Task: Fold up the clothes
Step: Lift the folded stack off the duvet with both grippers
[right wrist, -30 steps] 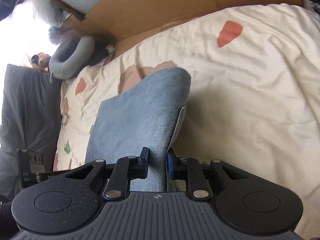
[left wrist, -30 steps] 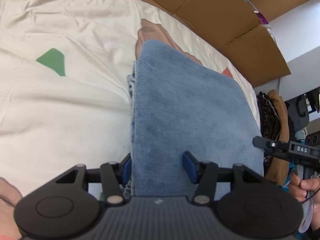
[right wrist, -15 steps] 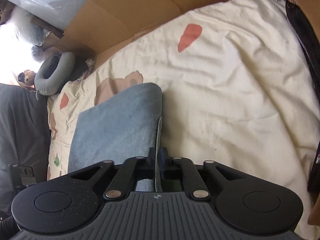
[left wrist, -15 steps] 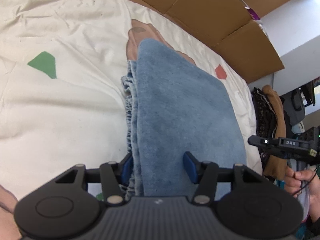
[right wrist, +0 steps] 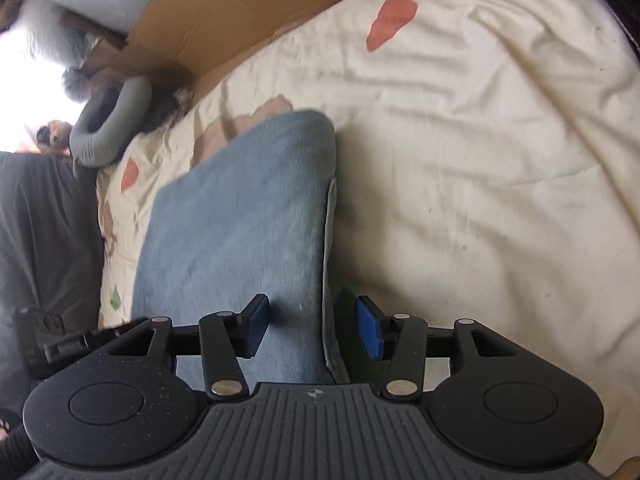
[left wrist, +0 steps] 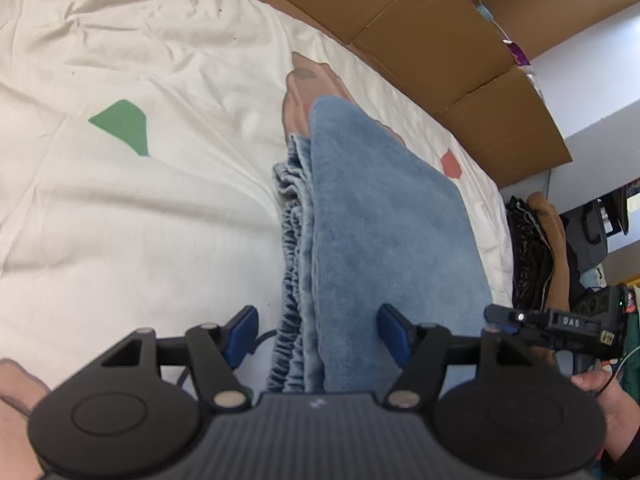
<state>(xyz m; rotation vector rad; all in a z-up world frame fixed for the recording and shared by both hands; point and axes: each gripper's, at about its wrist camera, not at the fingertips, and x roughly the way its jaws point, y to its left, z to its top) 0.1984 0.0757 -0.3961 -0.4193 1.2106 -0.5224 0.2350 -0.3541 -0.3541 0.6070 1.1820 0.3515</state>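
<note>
A folded blue garment with a gathered waistband on its left edge lies on the cream bedsheet. My left gripper straddles its near end. Its jaws are opening: the left pad stands clear of the waistband and the right pad rests over the fabric without squeezing it. In the right wrist view the same blue garment runs away from me. My right gripper is over its right-hand edge with the jaws opening. That edge lies loose between the pads.
Brown cardboard lines the far side of the bed. A pile of dark clothes sits past the bed's right edge. A grey neck pillow and dark grey cloth lie at the left. A person's hand shows at lower right.
The right jaws, pinched on the garment's edge before, have spread and let it go. The left jaws have widened off the waistband. The garment has settled lower onto the sheet.
</note>
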